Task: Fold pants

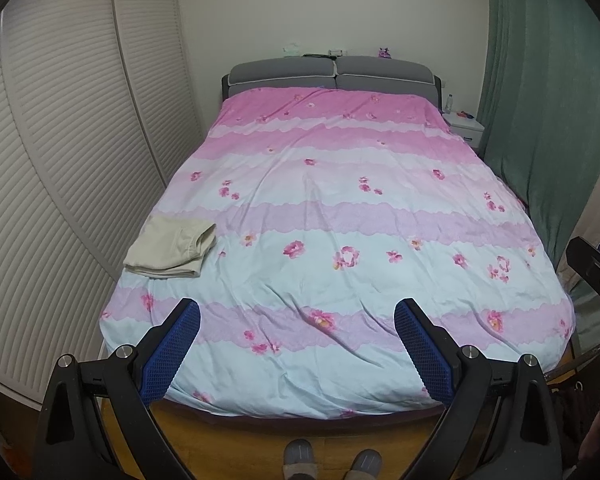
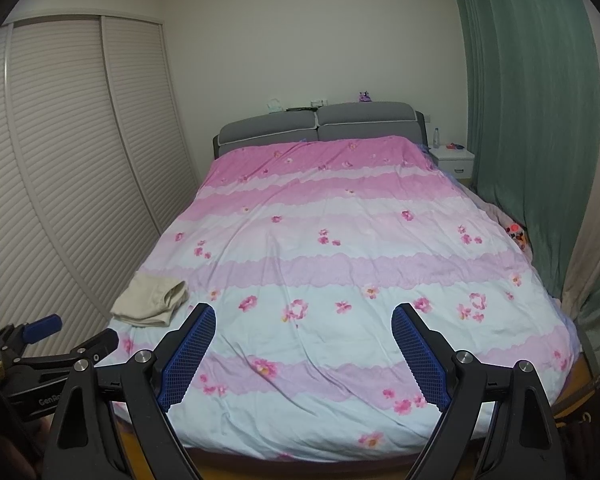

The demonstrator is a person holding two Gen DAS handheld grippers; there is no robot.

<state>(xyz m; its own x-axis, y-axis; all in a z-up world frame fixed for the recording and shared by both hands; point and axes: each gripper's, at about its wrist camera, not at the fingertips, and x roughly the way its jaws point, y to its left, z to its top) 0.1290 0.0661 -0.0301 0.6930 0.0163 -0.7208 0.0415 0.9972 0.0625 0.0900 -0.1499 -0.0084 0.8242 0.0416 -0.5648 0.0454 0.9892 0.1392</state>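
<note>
**Folded pants at the left edge of a bed, both tongs released**

The folded cream pants [image 1: 171,249] are seen lying flat on the floral duvet [image 1: 340,216], at the bed's left edge, close to the louvred wardrobe doors [image 1: 60,168]. Most of the duvet surface around them is shown uncovered, from the grey headboard [image 1: 332,74] down to the foot edge, where the cover hangs over the wooden floor [image 1: 236,436]. The left tongs [image 1: 297,346] are held spread wide above the foot of the bed, nothing being gripped between the blue pads [image 1: 172,354]. The right tongs [image 2: 303,354] are likewise spread and grip nothing, well apart from the pants. A white nightstand [image 2: 452,160] carrying a bottle [image 2: 435,137] is set beside the headboard, and a green curtain [image 2: 528,128] runs along the bed's right edge. Two slippered feet [image 1: 332,465] are visible on the floor below the left tongs.
</note>
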